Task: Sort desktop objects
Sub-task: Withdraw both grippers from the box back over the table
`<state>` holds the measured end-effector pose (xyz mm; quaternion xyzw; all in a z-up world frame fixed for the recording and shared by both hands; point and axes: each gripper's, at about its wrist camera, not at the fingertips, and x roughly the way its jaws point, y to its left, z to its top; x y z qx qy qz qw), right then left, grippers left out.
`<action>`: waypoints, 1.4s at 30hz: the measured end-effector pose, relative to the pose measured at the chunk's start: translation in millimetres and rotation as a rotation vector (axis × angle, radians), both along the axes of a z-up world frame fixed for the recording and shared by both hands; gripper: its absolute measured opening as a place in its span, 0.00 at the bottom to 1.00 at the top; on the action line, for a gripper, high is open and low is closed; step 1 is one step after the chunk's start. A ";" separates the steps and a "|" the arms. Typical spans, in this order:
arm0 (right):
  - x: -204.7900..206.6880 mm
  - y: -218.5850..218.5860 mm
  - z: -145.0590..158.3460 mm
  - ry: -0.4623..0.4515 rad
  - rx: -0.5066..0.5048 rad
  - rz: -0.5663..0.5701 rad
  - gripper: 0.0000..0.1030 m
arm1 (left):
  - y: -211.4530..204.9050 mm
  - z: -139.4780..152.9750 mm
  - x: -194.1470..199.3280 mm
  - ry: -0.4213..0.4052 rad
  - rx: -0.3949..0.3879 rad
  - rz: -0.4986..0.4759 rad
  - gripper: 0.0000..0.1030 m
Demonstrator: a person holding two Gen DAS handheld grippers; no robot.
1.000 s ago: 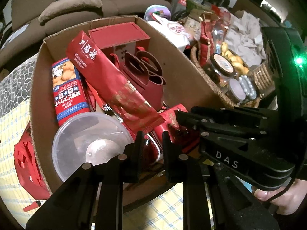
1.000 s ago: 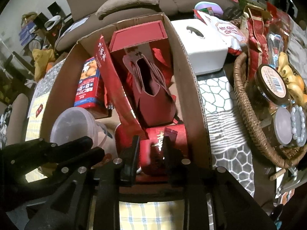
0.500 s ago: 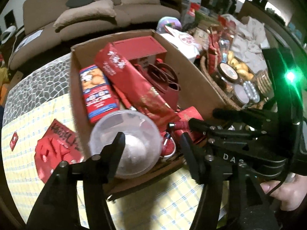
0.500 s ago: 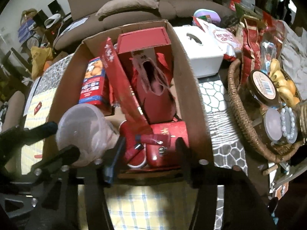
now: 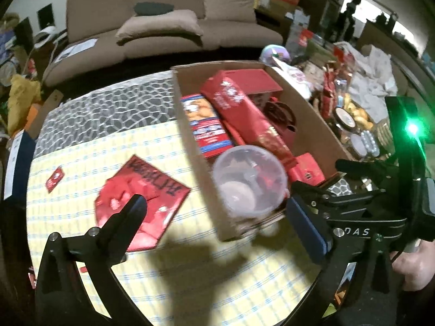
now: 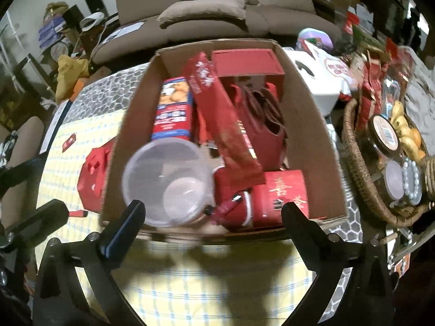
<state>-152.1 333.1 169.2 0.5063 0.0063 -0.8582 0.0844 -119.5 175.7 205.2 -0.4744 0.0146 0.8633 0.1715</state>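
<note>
1. Left hand-held gripper [image 5: 217, 217]: jaws spread wide and opening, nothing between the pads. "DAS" lettering readable on the right hand-held gripper's [image 6: 213, 217] body, which sits just to its right.
2. Right hand-held gripper: jaws also wide and opening, nothing pinched.
3. Cardboard box [image 6: 312, 125] sits on the worktop [image 6: 217, 285] just ahead of both hand-held grippers, packed with items.
4. Clear plastic tub [image 6: 163, 182] in the box's near left corner, right ahead of the right hand-held gripper's left finger.
5. Red tin [image 6: 282, 195] with gold Chinese characters (too blurred to read) in the near right corner.
6. Blue-and-red biscuit box [image 6: 172, 111] beyond the tub, print unreadable; long red carton [image 6: 220, 119] leans diagonally beside it.
7. Red paper piece [image 5: 141, 190] with black brush characters lies flat on the yellow check cloth, ahead of the left hand-held gripper's left finger, outside the box.
8. Wicker basket [image 6: 356, 168] with jars sits to the right of the box.
</note>
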 end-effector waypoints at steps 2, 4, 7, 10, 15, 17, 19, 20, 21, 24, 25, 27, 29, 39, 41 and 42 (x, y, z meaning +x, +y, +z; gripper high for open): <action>2.8 -12.5 3.1 0.011 -0.001 0.011 1.00 | -16.6 1.4 3.8 0.003 -0.007 0.019 1.00; 5.4 -26.7 6.9 0.030 0.006 0.018 1.00 | -32.4 2.2 6.8 0.005 -0.013 0.038 1.00; 6.8 -43.1 10.4 0.048 0.012 0.031 1.00 | -54.1 1.3 10.6 0.002 -0.025 0.066 1.00; 8.0 -61.9 10.3 0.056 0.012 0.048 1.00 | -79.1 -0.2 13.7 0.003 -0.037 0.098 1.00; 10.1 -95.7 4.3 0.061 0.012 0.090 1.00 | -123.6 -7.2 16.9 0.002 -0.045 0.160 1.00; 11.1 -111.0 -0.1 0.061 0.012 0.110 1.00 | -138.7 -10.9 17.2 0.002 -0.051 0.177 1.00; 12.3 -125.4 -4.5 0.063 0.016 0.132 1.00 | -154.4 -17.3 17.3 -0.001 -0.057 0.193 1.00; 13.3 -133.4 -6.7 0.065 0.019 0.142 1.00 | -164.6 -22.0 17.3 -0.006 -0.059 0.204 1.00; 14.2 -141.3 -8.9 0.067 0.019 0.153 1.00 | -171.4 -26.0 17.7 -0.011 -0.061 0.210 1.00; 14.9 -161.1 -16.1 0.066 0.010 0.180 1.00 | -194.1 -40.9 20.3 -0.028 -0.073 0.232 1.00; 15.3 -168.1 -19.3 0.064 0.006 0.191 1.00 | -200.4 -45.7 21.0 -0.034 -0.074 0.237 1.00; 16.4 -182.6 -26.7 0.059 0.005 0.209 1.00 | -216.4 -60.0 22.8 -0.059 -0.073 0.257 1.00; 16.3 -194.9 -34.7 0.052 0.001 0.228 1.00 | -230.3 -71.5 25.1 -0.076 -0.067 0.273 1.00; 21.4 -238.2 -73.4 0.031 -0.021 0.305 1.00 | -266.8 -121.0 38.3 -0.125 0.014 0.296 1.00; 23.9 -243.3 -85.6 0.015 -0.018 0.319 1.00 | -270.5 -130.9 39.3 -0.130 0.029 0.300 1.00; 23.7 -245.4 -91.4 0.006 -0.017 0.324 1.00 | -271.2 -134.7 39.4 -0.135 0.031 0.301 1.00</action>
